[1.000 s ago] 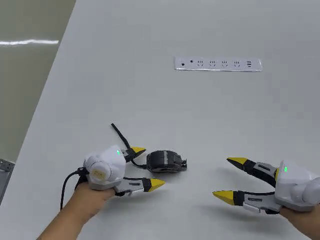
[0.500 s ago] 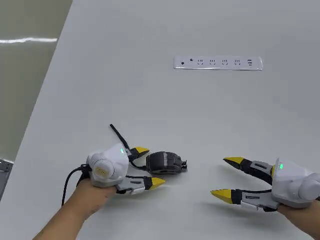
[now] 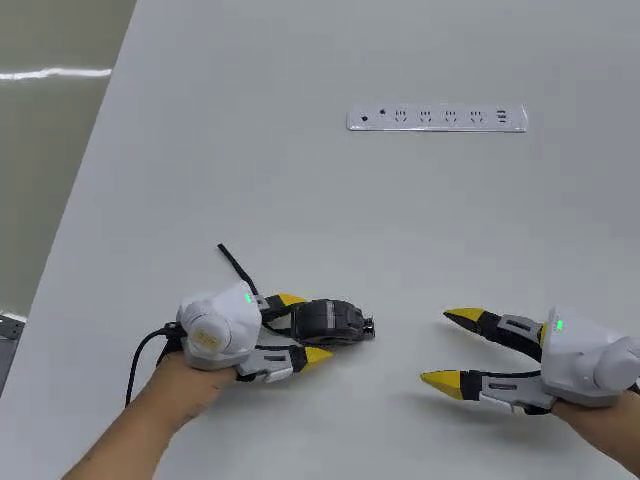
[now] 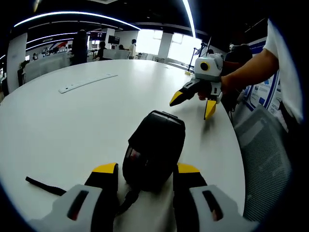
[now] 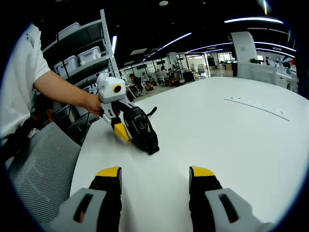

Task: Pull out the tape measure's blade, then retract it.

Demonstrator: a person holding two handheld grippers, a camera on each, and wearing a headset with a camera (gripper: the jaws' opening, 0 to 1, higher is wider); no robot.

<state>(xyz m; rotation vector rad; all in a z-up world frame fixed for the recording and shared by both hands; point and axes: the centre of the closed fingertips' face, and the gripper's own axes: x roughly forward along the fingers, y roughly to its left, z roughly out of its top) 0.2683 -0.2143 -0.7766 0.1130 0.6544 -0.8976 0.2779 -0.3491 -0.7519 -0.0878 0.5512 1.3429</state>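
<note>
Reads as matt black plastic on the tape measure (image 4: 154, 145). Looks smooth and faintly glossy across the table (image 3: 300, 180). Shows smooth white plastic on the right gripper (image 3: 444, 348).

The counter (image 3: 300, 180) is a large white surface with a rounded edge. A white power strip (image 3: 436, 119) lies flat on it, toward the far side. Left of the counter, the grey-green floor (image 3: 50, 150) carries a bright reflected streak. The room is an open-plan office with a dark ceiling and long linear ceiling lights (image 4: 72, 13). Bright windows (image 4: 154, 42) line the far wall. A metal shelving rack (image 5: 107, 48) holds translucent storage boxes (image 5: 82, 57). A grey mesh chair (image 5: 38, 164) stands just beside the counter edge.
</note>
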